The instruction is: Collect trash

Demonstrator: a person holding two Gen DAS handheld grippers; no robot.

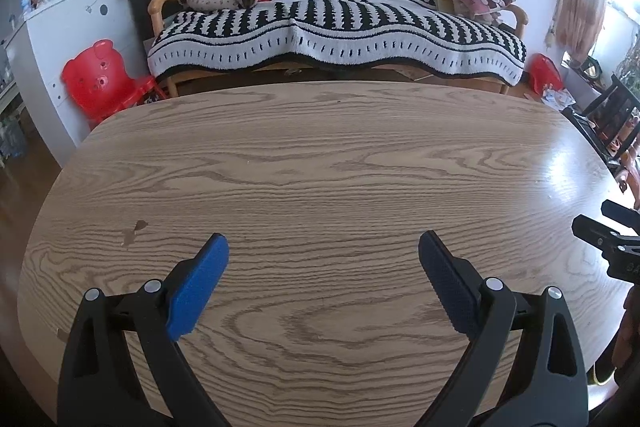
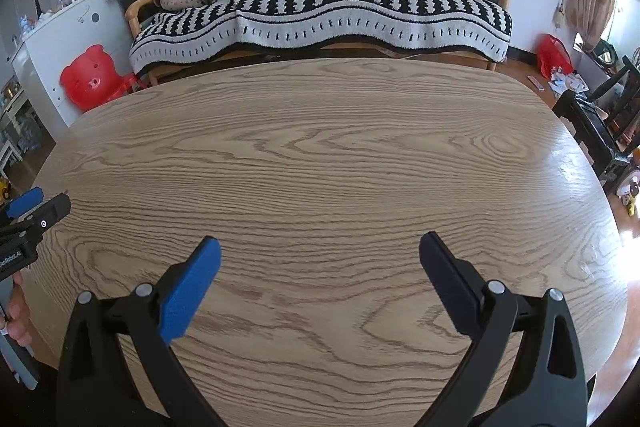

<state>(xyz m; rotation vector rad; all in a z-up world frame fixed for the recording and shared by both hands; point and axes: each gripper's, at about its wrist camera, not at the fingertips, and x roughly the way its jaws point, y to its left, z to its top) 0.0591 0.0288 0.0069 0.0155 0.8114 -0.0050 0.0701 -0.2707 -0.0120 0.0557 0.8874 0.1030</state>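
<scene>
No trash shows on the wooden table [image 1: 320, 155] in either view: the top is bare apart from a small dark stain [image 1: 134, 231] near its left side, so I cannot give a direction or a long axis for a piece to pick up. The nearest likely candidates, by my judgement, are the scattered papers on the floor [image 2: 568, 83] past the table's far right corner (too small to identify), which would put the right hand's tool nearer than the left.

The left gripper [image 1: 323, 255] hangs over the near edge of the table with its jaws spread wide and nothing between them. The right gripper [image 2: 320, 257] does the same, equally wide and empty, just beside it on the right.

Counted: two grippers, each with two blue-padded fingers; one table; zero trash items on it. Beyond stand one sofa [image 1: 336, 23] under a black-and-white throw, one red bear-shaped chair [image 1: 100, 79] at the left, one red bag [image 2: 554, 57] at the right, and a cluttered white cabinet [image 1: 60, 27]
</scene>
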